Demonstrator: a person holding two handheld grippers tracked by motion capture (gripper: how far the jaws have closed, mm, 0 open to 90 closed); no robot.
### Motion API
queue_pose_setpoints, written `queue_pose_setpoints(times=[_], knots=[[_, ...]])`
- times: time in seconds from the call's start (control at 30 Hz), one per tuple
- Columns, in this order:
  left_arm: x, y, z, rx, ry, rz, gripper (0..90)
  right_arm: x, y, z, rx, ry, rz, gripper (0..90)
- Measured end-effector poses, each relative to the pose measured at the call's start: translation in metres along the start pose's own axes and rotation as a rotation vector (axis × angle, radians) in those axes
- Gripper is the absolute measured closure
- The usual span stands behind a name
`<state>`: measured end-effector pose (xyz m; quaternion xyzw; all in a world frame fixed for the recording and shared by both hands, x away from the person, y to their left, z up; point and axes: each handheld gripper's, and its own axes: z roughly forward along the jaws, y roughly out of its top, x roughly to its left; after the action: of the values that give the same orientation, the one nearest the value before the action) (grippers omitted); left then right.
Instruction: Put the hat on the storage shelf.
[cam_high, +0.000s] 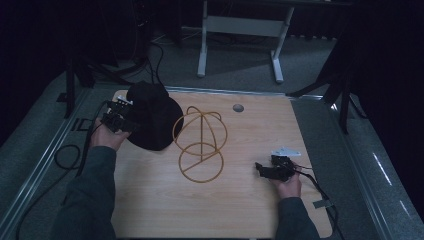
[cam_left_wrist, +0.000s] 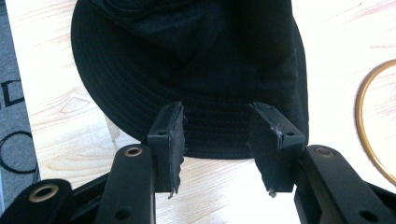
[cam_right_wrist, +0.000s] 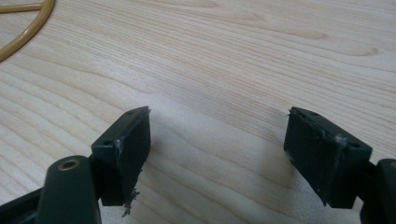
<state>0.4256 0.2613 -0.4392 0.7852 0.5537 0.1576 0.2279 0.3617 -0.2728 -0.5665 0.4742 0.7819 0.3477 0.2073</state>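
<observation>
At the far left corner of the table (cam_high: 150, 210) lies a black hat (cam_high: 152, 120), and the left gripper (cam_high: 116, 119) is just at its left edge. In the left gripper view the jaws stand apart, released, with the brim of the hat (cam_left_wrist: 187, 70) between and under them, but the pads do not press on it. I judge the step in hand is to take the hat by the brim. To do this well, the jaws should go lower so that one pad slides under the brim, then close firmly on the cloth, because it is soft and can slip. In the middle stands a golden wire stand (cam_high: 200, 145), touching the hat. Near the right edge, the right gripper (cam_high: 265, 171) rests with jaws wide open and nothing between them
</observation>
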Motion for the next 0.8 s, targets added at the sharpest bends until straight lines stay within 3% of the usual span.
queue_pose_setpoints(times=[0.27,0.43,0.57,0.63,0.8], knots=[[0.002,0.011,-0.005,0.006,0.012,-0.016,53.1,0.000,0.000,0.000,0.001,0.000,-0.001,22.8],[0.000,0.017,-0.006,0.023,0.016,-0.005,51.9,0.000,0.000,0.000,0.001,0.000,-0.001,22.8],[-0.003,0.025,-0.005,0.033,0.003,-0.007,51.3,0.000,0.000,0.000,0.001,0.000,-0.001,22.8],[-0.003,0.028,-0.004,0.034,-0.026,-0.021,49.6,0.000,0.000,0.000,0.001,0.000,-0.001,22.8],[-0.007,0.039,-0.003,0.057,-0.032,-0.022,48.2,0.000,0.000,0.000,0.001,0.001,-0.002,22.8]])
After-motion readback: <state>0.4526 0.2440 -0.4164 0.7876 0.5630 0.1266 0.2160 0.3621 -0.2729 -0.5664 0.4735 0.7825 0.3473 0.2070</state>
